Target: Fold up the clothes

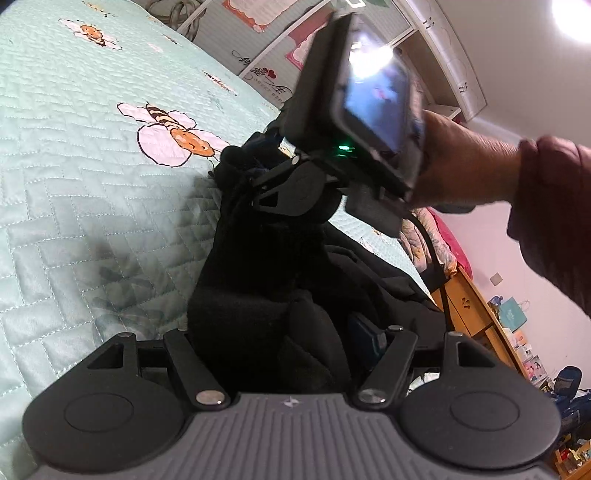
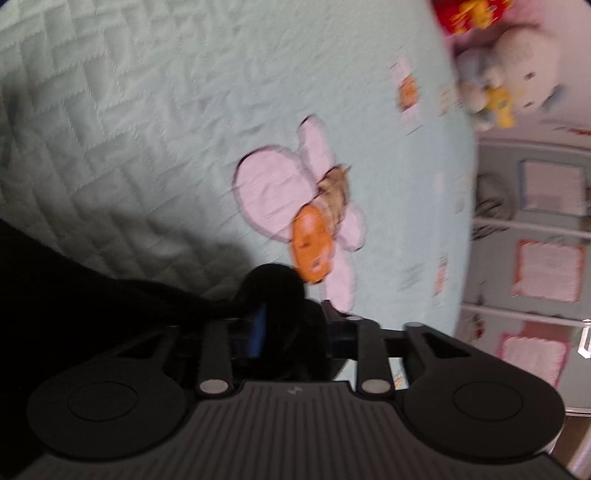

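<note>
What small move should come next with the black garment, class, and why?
Probably lower both tools toward the bedspread. The left tool and right tool each grip the black garment, which hangs bunched between them above the bed, so it needs laying flat before folding.

1. This is a bedroom in a home: a bed (image 1: 74, 192) fills most of both views, covered by a pale green quilted bedspread (image 2: 147, 110) stitched with cartoon bees (image 1: 173, 133).
2. Soft toys (image 2: 517, 74) sit at the far right end of the bed in the right wrist view.
3. A white wardrobe (image 1: 439, 55) with pink decorated panels (image 2: 546, 269) stands beyond the bed.
4. Pale pink walls (image 1: 517, 236) and a lit ceiling lamp (image 1: 572, 18) show on the right.
5. A wooden cabinet (image 1: 476, 306) beside the bed has household clutter and bags (image 1: 513, 314) near it.
</note>
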`<action>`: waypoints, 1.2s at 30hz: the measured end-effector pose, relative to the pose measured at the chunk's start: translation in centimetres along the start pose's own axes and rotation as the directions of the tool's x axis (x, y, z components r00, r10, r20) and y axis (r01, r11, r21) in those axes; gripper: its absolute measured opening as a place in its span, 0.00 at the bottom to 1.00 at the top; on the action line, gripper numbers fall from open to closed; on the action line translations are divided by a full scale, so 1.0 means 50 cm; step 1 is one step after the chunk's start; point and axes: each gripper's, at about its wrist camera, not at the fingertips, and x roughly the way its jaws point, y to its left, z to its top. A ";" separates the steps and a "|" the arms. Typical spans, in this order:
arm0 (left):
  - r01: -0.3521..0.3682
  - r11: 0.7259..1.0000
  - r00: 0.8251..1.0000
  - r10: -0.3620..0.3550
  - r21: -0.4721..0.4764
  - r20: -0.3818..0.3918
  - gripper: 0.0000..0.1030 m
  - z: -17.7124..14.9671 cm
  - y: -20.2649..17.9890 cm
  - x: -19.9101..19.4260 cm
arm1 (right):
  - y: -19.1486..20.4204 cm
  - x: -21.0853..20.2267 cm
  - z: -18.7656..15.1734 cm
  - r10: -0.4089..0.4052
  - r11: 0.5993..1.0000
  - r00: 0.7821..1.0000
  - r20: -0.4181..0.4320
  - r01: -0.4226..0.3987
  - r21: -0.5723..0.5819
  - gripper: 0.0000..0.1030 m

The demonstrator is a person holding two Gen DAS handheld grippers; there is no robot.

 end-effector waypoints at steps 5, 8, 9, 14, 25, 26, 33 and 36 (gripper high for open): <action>-0.010 1.000 1.000 0.010 -0.004 -0.004 0.69 0.000 -0.005 -0.003 | -0.074 0.038 0.219 0.030 0.985 0.999 -0.023 -0.025 0.172 0.07; 0.007 1.000 1.000 -0.007 -0.022 0.003 0.69 0.004 -0.006 -0.014 | -0.123 0.034 0.325 -0.037 0.942 0.999 0.018 0.029 0.336 0.04; 0.017 1.000 1.000 -0.016 -0.024 0.019 0.69 0.007 -0.007 -0.023 | -0.144 0.015 0.334 -0.084 0.900 0.995 0.051 0.054 0.432 0.03; 0.069 0.997 0.984 -0.063 -0.032 0.169 0.69 0.021 -0.015 -0.094 | -0.228 -0.072 0.476 -0.240 0.654 0.967 0.090 0.092 0.751 0.03; -0.035 0.960 0.929 0.133 -0.278 0.345 0.70 0.034 0.063 -0.183 | -0.223 -0.209 0.485 -0.381 0.244 0.925 0.008 0.092 0.965 0.03; -0.064 0.954 0.930 0.163 -0.291 0.329 0.70 0.038 0.072 -0.181 | -0.227 -0.206 0.495 -0.381 0.234 0.925 0.002 0.094 0.968 0.03; -0.174 0.963 0.966 0.208 -0.206 0.156 0.70 0.057 0.082 -0.092 | -0.188 -0.269 0.535 -0.390 0.168 0.921 -0.011 0.083 0.982 0.03; -0.132 0.974 0.981 0.154 -0.182 0.115 0.70 0.074 0.089 -0.057 | -0.183 -0.258 0.532 -0.368 0.136 0.930 -0.021 0.076 0.988 0.03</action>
